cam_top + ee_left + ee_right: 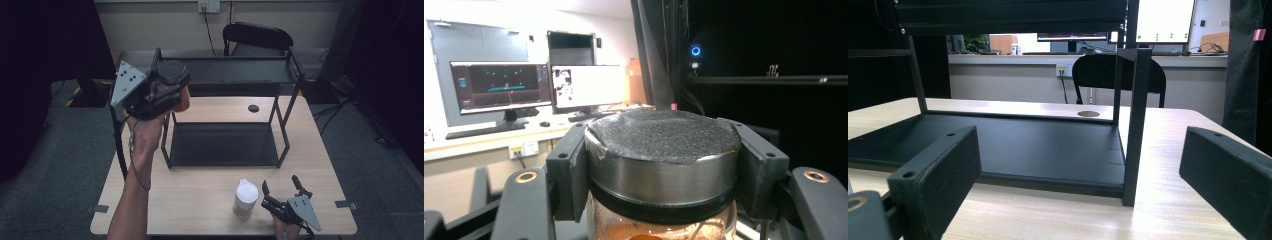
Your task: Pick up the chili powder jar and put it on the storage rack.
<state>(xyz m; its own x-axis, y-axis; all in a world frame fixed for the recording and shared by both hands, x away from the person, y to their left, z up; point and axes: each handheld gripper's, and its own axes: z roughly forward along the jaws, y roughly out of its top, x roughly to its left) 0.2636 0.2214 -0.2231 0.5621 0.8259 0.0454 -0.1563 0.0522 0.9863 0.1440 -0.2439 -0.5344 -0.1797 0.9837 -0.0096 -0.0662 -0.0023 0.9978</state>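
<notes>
A glass jar (179, 92) with a dark lid and brownish contents hangs in the air at the left end of the black two-tier rack (225, 125), about level with its top shelf (235, 70). My left gripper (167, 92) is shut on it, the pads clamped on the metal lid (663, 150). A white-lidded jar (246, 196) stands on the table near the front edge. Just right of it my right gripper (281, 186) rests open, nothing between its fingers (938, 175), facing the rack's lower shelf (1013, 145).
The rack stands mid-table, its lower shelf bare. A cable hole (253, 108) lies in the wooden tabletop (200, 200) behind it. A black chair (257, 37) stands beyond the table. Monitors (499, 85) sit on a far desk.
</notes>
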